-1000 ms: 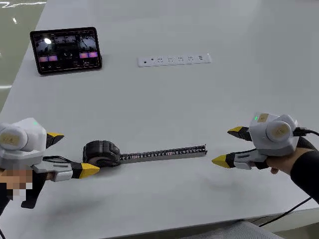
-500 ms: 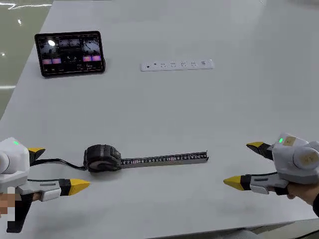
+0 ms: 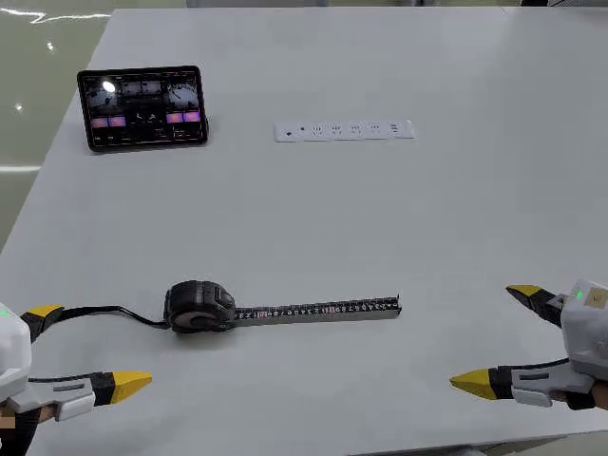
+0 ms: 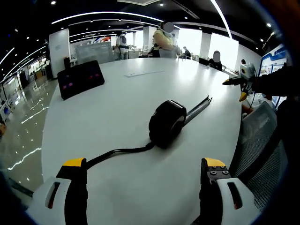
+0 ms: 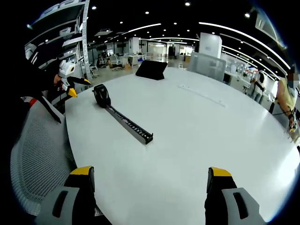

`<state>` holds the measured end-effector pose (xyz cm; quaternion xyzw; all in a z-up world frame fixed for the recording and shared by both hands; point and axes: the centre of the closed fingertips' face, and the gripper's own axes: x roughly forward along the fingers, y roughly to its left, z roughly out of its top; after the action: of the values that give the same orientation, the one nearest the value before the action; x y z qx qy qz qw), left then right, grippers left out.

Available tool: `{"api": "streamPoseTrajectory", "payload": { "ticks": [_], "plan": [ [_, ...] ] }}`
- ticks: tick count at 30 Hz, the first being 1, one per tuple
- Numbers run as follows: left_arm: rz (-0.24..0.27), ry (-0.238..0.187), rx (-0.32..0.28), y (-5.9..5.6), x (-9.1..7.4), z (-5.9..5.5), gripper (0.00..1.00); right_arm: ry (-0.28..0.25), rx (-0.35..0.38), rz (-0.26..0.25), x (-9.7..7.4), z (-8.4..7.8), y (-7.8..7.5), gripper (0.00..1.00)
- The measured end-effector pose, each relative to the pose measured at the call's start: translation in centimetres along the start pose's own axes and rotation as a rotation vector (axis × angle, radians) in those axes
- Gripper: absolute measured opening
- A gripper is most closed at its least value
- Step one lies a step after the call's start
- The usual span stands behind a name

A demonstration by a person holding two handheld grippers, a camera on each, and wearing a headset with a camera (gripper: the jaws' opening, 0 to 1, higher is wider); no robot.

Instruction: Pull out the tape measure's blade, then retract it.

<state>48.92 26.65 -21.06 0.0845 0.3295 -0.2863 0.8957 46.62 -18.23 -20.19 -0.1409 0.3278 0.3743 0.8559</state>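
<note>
A black tape measure (image 3: 199,306) lies on the white table (image 3: 313,218), its blade (image 3: 318,310) pulled out to the right, hook end near the middle. A black wrist strap (image 3: 95,312) trails from its left. My left gripper (image 3: 84,351) is open at the lower left, apart from the case. My right gripper (image 3: 494,337) is open at the lower right, well clear of the blade tip. The left gripper view has the case (image 4: 167,123) and blade (image 4: 198,107) ahead of my open left gripper (image 4: 145,171). In the right gripper view the blade (image 5: 127,124) and case (image 5: 101,94) lie ahead of my open right gripper (image 5: 150,180).
A tablet (image 3: 143,105) stands propped at the back left. A white power strip (image 3: 344,130) lies at the back middle. The table's front edge runs just below both grippers. A mesh chair (image 5: 40,154) is by the table edge.
Both grippers have drawn back outward and toward the front edge, away from the tape measure. The tape measure and its pulled-out blade have stayed put; the head camera shifted.
</note>
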Motion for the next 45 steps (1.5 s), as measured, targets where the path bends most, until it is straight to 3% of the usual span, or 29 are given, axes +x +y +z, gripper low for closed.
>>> {"api": "streamPoseTrajectory", "payload": {
  "ticks": [12,18,23,31,34,45],
  "plan": [
    [-0.004,0.0,0.001,0.0,-0.7,-0.8,0.99,0.026,0.025,-0.011,-0.8,-1.7,0.1,0.99],
    [-0.011,-0.007,0.003,-0.1,-0.5,-0.4,0.99,0.015,0.052,-0.033,-1.2,-1.6,0.0,0.99],
    [-0.001,0.023,0.047,-0.1,-0.3,-0.5,0.99,0.027,0.042,-0.037,-1.3,-1.8,0.1,0.99],
    [-0.017,-0.005,0.04,-0.6,-0.4,0.2,0.99,0.028,0.035,-0.041,-1.7,-1.8,0.2,0.99],
    [0.012,0.019,0.066,-0.1,-0.6,-0.1,0.99,0.029,0.029,-0.044,-1.8,-1.8,0.1,0.99],
    [0.007,-0.017,0.016,-0.2,-0.6,0.9,0.99,0.041,0.026,-0.047,-1.9,-1.7,0.0,0.99]
  ]
}}
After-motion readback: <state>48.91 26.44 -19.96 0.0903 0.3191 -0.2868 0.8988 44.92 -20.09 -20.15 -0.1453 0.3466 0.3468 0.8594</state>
